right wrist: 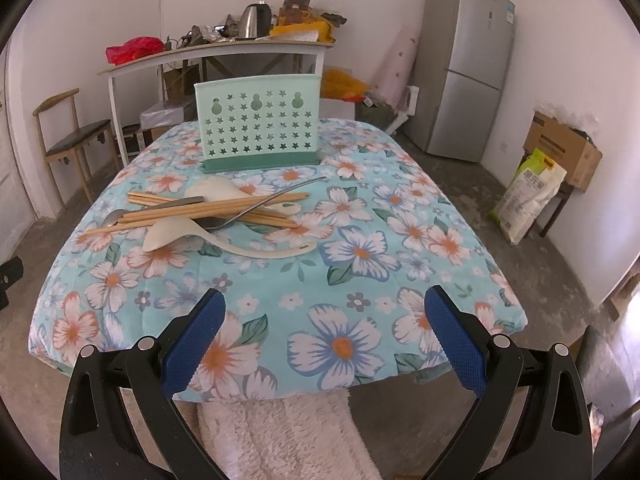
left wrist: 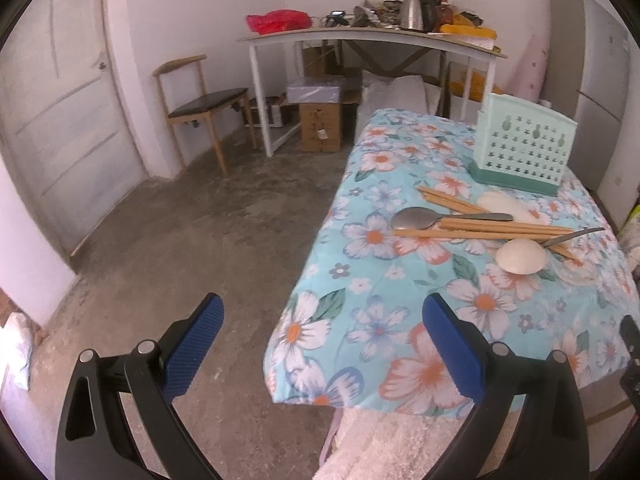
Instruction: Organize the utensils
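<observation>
Blue-padded left gripper [left wrist: 323, 344] spread wide, holding nothing, hanging over bare floor off the table's left edge; utensil pile sits ahead and to its right. Right gripper [right wrist: 325, 336] also spread and empty over the floral cloth [right wrist: 360, 280]: wooden chopsticks [right wrist: 208, 210], metal spoons [right wrist: 120, 216] and white rice paddles [right wrist: 224, 236] heaped ahead-left of it, mint utensil holder [right wrist: 258, 124] upright just beyond
</observation>
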A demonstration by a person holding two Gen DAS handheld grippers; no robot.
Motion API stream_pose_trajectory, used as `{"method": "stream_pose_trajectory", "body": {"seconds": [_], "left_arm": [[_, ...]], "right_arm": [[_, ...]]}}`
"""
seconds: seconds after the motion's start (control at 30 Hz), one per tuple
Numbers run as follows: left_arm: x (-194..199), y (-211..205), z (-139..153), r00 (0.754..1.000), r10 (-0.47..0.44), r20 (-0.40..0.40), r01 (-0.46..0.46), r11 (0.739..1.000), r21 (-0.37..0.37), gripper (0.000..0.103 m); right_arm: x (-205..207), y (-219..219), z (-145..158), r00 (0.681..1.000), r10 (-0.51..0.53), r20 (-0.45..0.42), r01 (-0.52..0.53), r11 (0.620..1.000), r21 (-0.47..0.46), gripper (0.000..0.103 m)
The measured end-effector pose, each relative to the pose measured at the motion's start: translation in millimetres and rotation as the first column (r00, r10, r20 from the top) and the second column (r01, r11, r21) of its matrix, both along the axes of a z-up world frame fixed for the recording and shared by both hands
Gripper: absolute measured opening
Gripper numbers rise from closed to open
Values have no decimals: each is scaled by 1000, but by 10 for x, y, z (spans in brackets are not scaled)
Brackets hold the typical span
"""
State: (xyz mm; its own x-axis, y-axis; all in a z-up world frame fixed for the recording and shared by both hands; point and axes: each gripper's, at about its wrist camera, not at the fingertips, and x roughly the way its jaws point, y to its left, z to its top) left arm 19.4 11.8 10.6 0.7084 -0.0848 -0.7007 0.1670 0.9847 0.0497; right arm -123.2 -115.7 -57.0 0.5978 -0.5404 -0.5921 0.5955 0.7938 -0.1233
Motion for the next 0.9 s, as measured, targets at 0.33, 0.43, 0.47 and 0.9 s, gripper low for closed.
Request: {"method": "stream_pose_trajectory", "body": {"seconds": [0.33, 0.43, 0.47, 0.9], "left_arm": [[216, -154, -109, 987, -159, -35, 152, 976, -155, 97], [297, -176, -151, 977, -203, -63, 182, 952, -246, 97], [322, -190, -157, 973, -221, -64, 195, 941, -275, 97], [310, -917, -166, 881, -472, 44, 474, 875, -96, 93]], "right_arm": [[80, -148, -188, 999, 25, -24, -25, 1000, -15, 95], [110, -220, -261, 997, 72, -10, -72, 997, 11, 95], [119, -243, -277, 996, 89, 0, -89, 996, 23, 95], [220, -581, -341, 988, 132, 86, -136, 989, 50, 95]]}}
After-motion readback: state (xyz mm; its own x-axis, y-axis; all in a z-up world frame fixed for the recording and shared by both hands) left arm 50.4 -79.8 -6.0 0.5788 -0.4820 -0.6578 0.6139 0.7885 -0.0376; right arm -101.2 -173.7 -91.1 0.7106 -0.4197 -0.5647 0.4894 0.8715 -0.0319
